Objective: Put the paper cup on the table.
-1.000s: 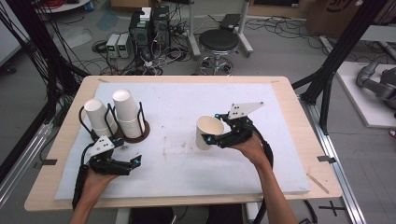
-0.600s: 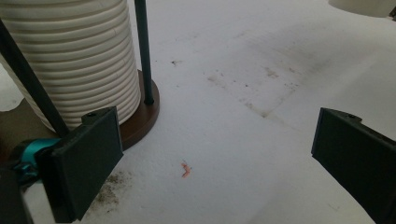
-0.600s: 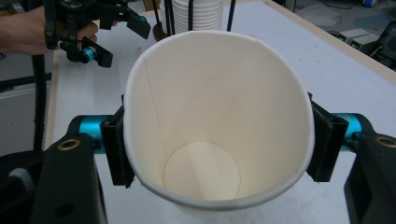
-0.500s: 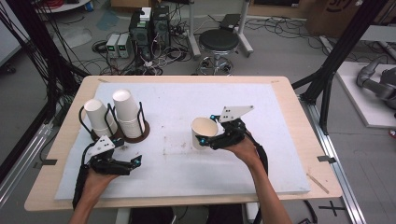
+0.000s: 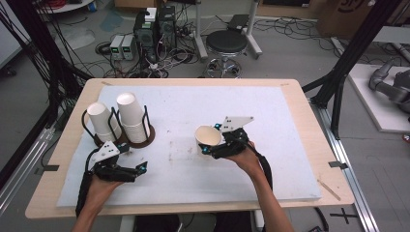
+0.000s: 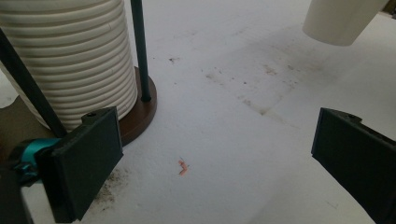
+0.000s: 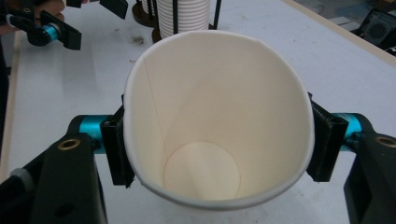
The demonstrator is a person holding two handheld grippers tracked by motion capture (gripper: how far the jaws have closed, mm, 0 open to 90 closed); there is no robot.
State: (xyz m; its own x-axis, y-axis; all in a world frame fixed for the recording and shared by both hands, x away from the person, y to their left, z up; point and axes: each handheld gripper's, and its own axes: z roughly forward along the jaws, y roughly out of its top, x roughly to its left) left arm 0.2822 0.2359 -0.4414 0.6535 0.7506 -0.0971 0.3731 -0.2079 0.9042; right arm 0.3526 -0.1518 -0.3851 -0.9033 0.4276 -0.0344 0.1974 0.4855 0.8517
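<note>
Right claw (image 5: 209,145) clamped on paper cup (image 5: 209,137), pads squeezing opposite walls, rim ovalled. Cup held above white mat (image 5: 270,125) mid-desk, tilted, long axis leaning, mouth toward camera side. Left claw (image 5: 140,170) jaws spread wide, empty, low over mat just beside cup rack (image 5: 126,123). Bare mat between claws; desk (image 5: 309,121) edges well apart.

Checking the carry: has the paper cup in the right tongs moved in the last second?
Yes. The paper cup in the right tongs has shifted left, toward the cup rack.
</note>
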